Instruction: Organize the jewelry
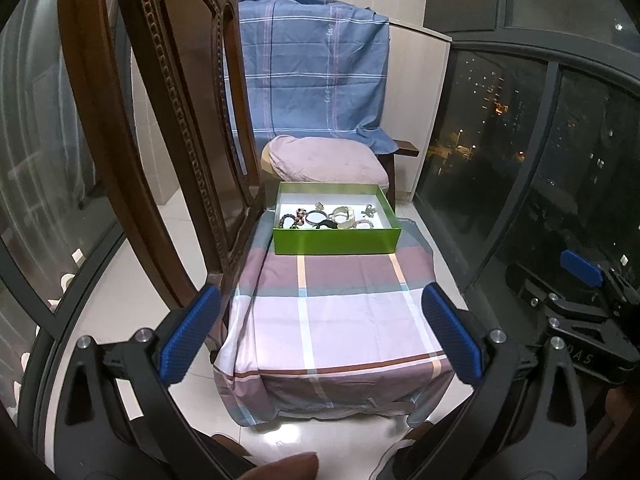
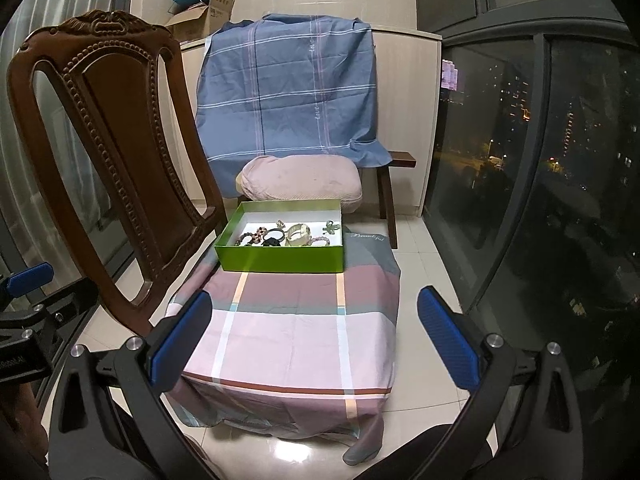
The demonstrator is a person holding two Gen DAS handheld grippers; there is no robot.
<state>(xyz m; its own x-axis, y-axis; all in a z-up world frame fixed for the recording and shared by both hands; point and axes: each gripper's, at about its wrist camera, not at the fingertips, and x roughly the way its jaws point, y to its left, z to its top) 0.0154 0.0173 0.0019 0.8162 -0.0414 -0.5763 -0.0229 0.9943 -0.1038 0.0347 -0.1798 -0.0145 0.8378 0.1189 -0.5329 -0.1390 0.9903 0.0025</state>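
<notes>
Ahead of you, mid-frame, a glossy green cardboard box [image 1: 336,242] sits on the table's [image 1: 340,320] soft plaid cloth, its long side running left to right. Inside lies tangled jewelry [image 1: 332,217]: beaded bracelets, round bangles, small metal charms. A carved wooden chair [image 2: 120,152] rises at the left; a pink pillow [image 2: 300,180] sits behind the box. Your left gripper [image 1: 320,332] and right gripper [image 2: 316,338] hover with ribbed blue jaws spread, holding nothing.
</notes>
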